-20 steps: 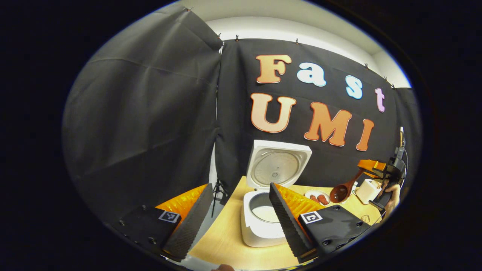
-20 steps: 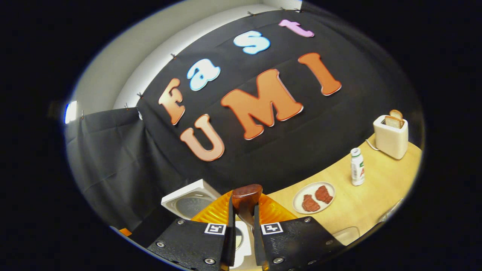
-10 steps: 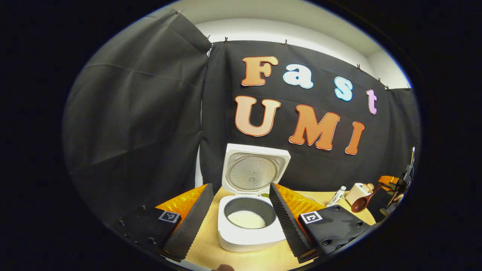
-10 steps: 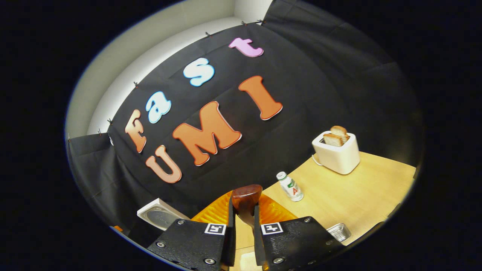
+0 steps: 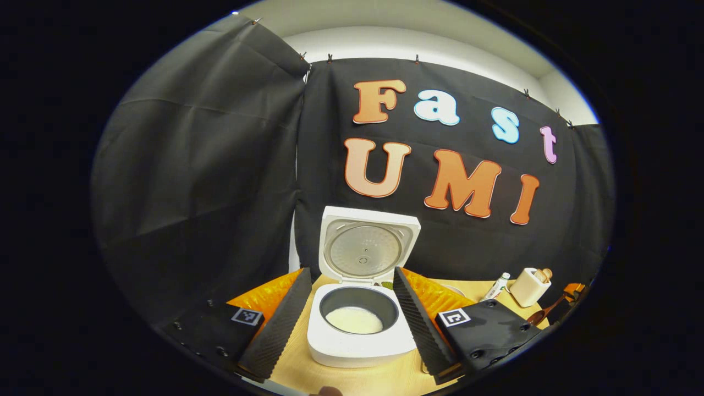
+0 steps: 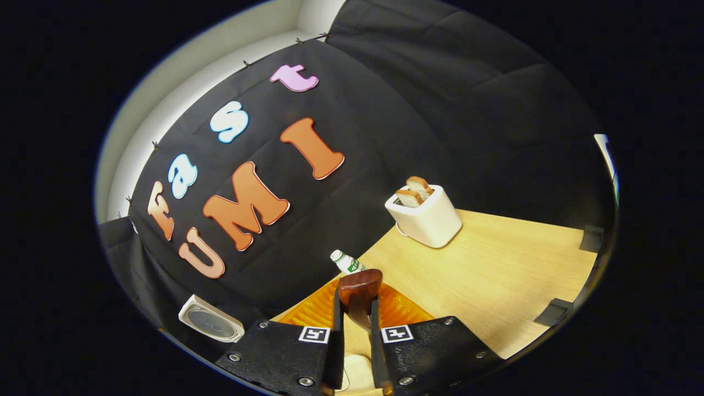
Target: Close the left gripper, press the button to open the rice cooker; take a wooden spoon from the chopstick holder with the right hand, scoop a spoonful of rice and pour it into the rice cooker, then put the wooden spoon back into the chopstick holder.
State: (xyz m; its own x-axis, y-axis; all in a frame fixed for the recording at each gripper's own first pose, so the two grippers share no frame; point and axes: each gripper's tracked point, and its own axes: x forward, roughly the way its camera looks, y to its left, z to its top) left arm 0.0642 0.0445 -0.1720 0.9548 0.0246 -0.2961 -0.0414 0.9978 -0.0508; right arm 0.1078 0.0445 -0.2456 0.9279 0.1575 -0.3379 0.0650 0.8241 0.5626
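The white rice cooker (image 5: 360, 324) stands open on the counter (image 6: 495, 275), rice inside. The left tongs (image 5: 346, 319) are spread wide, empty. The right tongs (image 6: 356, 352) clamp the dark wooden spoon (image 6: 360, 286). Pouring looks done; next, finding the chopstick holder and lowering the spoon in.

Wood table (image 6: 495, 275): open rice cooker (image 5: 360, 344) w/ rice, toaster (image 6: 426, 220) w/ bread, bottle (image 6: 345, 262)

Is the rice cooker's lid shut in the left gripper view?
No: the rice cooker has its lid standing upright at the back, and the inner pot shows white rice.
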